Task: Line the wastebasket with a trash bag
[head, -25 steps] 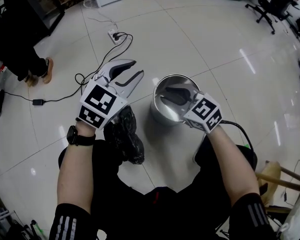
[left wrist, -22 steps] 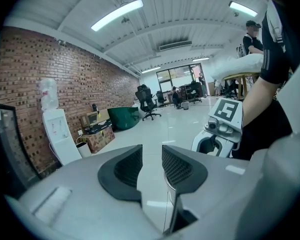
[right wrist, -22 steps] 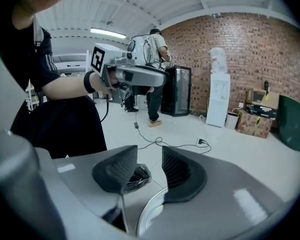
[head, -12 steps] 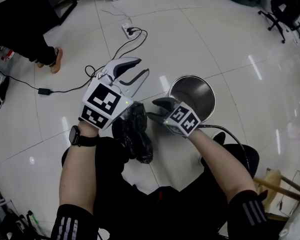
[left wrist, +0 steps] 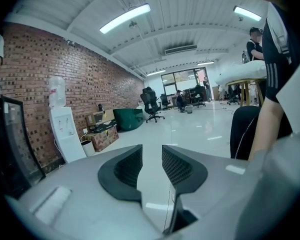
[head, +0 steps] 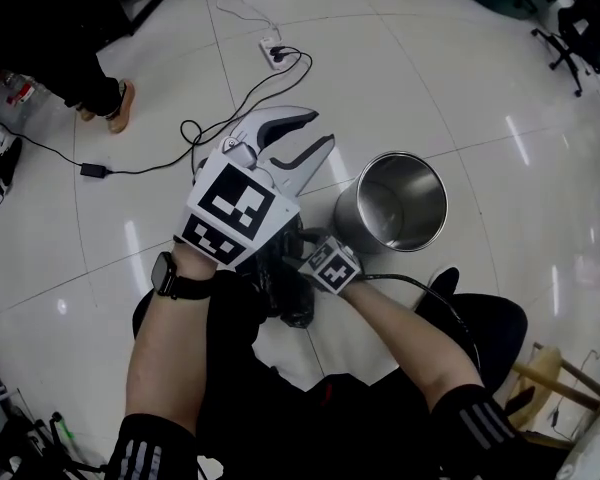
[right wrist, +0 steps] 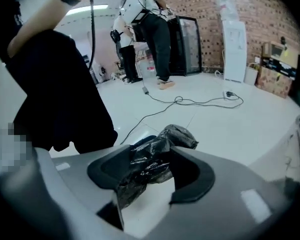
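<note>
Since a second ago the right gripper (head: 294,260) has left the mouth of the wastebasket (head: 351,218) and dropped down and across to the trash bag (head: 283,293), and its jaws have just been opening. They now stand wide apart with a crumpled fold of the black bag between them. The film drapes over one pad and bunches up just past the tips, but the pads do not squeeze it. The rest of the bag hangs below this gripper, against the person's dark trousers; what bears it cannot be made out.

The left gripper (head: 320,131) sits just above and over the right one, pointing away from the person and almost level. Its jaws are a little apart, with a narrow gap and only the white floor showing through it.

The wastebasket stands upright on the tiles just beyond the right gripper's marker cube (head: 331,265). It is clear of both tools, and its shiny steel inside is bare. Ahead of the left gripper's tips a black cable (head: 192,134) loops across the floor to a power strip (head: 274,52).
</note>
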`<state>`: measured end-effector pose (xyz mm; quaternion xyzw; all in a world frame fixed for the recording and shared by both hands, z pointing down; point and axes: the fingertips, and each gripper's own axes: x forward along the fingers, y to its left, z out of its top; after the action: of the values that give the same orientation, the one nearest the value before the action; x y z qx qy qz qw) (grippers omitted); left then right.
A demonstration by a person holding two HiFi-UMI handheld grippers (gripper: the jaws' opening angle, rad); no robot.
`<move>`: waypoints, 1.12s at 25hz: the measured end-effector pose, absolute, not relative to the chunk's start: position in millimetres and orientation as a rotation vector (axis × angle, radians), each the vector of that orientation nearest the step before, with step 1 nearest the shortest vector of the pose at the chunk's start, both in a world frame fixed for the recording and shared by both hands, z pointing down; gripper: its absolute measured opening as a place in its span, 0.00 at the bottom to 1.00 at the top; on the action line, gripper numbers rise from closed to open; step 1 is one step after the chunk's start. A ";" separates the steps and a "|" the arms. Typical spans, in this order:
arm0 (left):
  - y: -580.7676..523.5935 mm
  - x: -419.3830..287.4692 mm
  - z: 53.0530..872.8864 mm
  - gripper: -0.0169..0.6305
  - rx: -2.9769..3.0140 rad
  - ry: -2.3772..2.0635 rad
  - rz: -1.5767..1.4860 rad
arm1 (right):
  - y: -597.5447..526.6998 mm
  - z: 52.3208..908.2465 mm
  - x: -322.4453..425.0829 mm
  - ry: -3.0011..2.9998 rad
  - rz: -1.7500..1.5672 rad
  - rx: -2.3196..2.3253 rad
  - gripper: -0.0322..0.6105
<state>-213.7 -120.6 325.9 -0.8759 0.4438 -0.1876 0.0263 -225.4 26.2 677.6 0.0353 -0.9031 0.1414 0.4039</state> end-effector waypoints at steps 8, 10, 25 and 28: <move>-123.6 -209.6 326.1 0.20 -2.708 1.360 -0.582 | 43.2 702.0 -228.4 -2.259 0.389 0.072 0.08; -125.0 -208.8 324.2 0.20 -2.706 1.359 -0.576 | 41.6 694.2 -226.7 -2.277 0.365 0.077 0.06; -140.8 -190.5 321.2 0.20 -2.700 1.356 -0.587 | -6.5 543.8 -174.7 -2.460 0.212 0.256 0.06; -144.7 -194.6 318.8 0.20 -2.694 1.390 -0.568 | -23.9 510.1 -153.2 -2.502 0.196 0.320 0.06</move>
<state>-194.6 -144.7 318.8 -0.8731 0.4505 -0.1839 0.0285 -153.2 -23.9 510.1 0.1207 -0.9431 0.0740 0.3009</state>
